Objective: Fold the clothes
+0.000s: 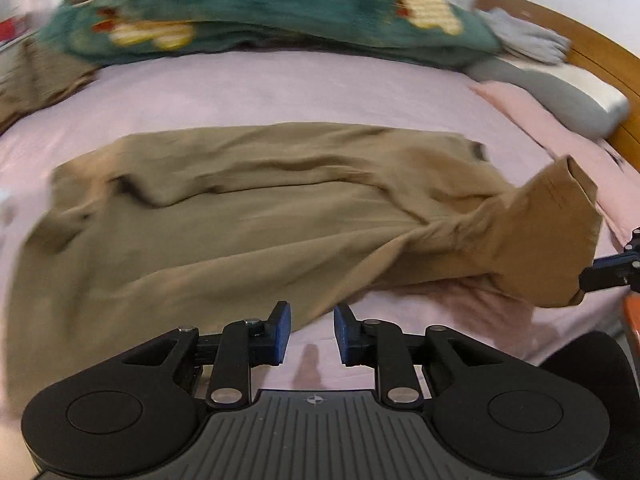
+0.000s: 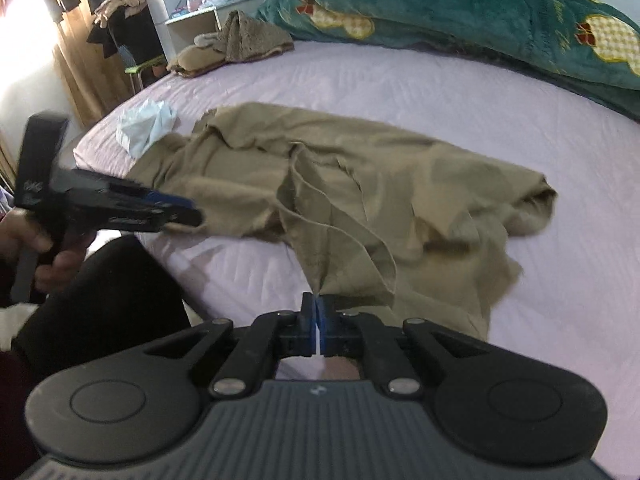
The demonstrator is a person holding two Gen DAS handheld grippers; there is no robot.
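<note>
A tan garment (image 1: 240, 220) lies spread and rumpled on the pink bed sheet (image 1: 280, 92). It also shows in the right wrist view (image 2: 360, 184). My left gripper (image 1: 312, 330) is open and empty, just off the garment's near edge; it also shows in the right wrist view (image 2: 176, 210). My right gripper (image 2: 318, 312) is shut on a corner of the garment and lifts it off the sheet. That raised sleeve end (image 1: 552, 232) shows at the right of the left wrist view, with the right gripper's tip beside it.
A green plush blanket (image 1: 260, 4) lies across the far side of the bed. A grey pillow (image 1: 560, 92) and wooden headboard (image 1: 580, 44) are at the right. A light blue cloth (image 2: 146, 126) and a brown clothes pile (image 2: 236, 42) lie at the bed's left. My dark-clad leg (image 2: 112, 300) is beside the bed.
</note>
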